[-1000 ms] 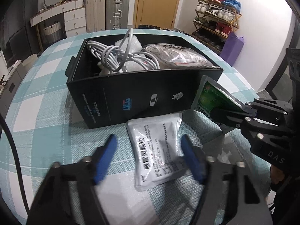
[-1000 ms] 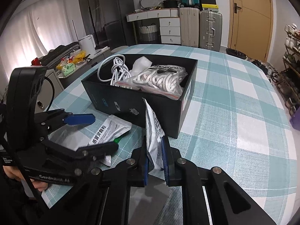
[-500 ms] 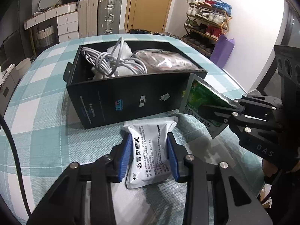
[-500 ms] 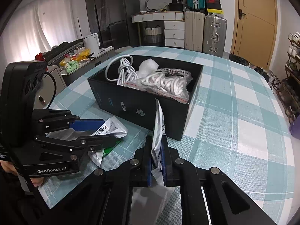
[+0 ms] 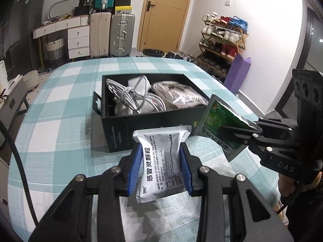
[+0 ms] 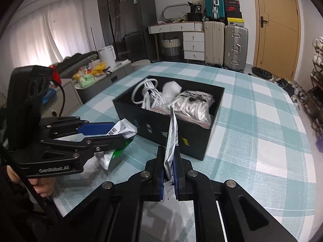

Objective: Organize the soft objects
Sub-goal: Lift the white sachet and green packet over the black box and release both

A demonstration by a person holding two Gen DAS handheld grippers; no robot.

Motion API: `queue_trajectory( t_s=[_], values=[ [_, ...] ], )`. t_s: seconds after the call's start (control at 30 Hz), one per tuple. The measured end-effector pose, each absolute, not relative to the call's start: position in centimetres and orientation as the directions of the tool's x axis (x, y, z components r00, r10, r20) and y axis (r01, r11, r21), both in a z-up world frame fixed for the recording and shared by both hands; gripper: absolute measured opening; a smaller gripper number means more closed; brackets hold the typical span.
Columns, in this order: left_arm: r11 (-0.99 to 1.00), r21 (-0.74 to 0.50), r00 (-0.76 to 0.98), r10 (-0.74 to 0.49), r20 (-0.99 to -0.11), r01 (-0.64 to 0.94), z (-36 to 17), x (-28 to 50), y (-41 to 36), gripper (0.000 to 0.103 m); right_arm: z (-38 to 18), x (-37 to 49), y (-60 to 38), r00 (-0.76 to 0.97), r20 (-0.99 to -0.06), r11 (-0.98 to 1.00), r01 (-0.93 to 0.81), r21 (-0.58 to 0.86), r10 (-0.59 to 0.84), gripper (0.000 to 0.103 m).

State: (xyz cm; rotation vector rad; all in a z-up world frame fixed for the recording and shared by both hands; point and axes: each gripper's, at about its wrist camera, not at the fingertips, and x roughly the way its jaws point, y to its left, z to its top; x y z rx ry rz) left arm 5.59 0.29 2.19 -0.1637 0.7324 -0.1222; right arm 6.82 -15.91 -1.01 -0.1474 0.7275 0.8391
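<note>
Now, left claw point(image 5: 159, 167): clenched on the white sachet point(image 5: 161, 161), blue pads point(image 5: 134, 169) pressing both of its long edges; the jaws stand about as far apart as the packet is wide.
White sachet: held flat-side up, printed face showing, raised off the surface point(image 5: 56, 133), its top edge reaching toward the near wall of the black box point(image 5: 121, 129).
Right claw point(image 6: 169, 173): clenched nearly closed on the green sachet point(image 5: 220, 121), pads point(image 6: 160, 173) pinching its lower end.
Green sachet: stands upright and edge-on in the right wrist view; in the left wrist view its green printed face shows, tilted, just beside the box's near right corner, above the surface.
Black box: open-topped, sits on the checked surface beyond both claws, near them.
Box contents: white coiled cable point(image 5: 131, 94) on the left side, a clear bag of white cord point(image 6: 193, 104) on the right.
Far background: suitcases point(image 5: 121, 36) and a wooden door point(image 5: 167, 14).
</note>
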Motion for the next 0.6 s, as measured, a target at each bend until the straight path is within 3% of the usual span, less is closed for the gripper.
queue_trajectory(
  t_s=[0.6],
  values=[
    [0.982, -0.188, 0.812, -0.102, -0.574, -0.009, 5.4, 5.8, 3.3, 0.035, 3.1, 6.7, -16.7, 0.51, -0.519, 0.688, -0.687, 0.234, 0.686, 0.007]
  ],
)
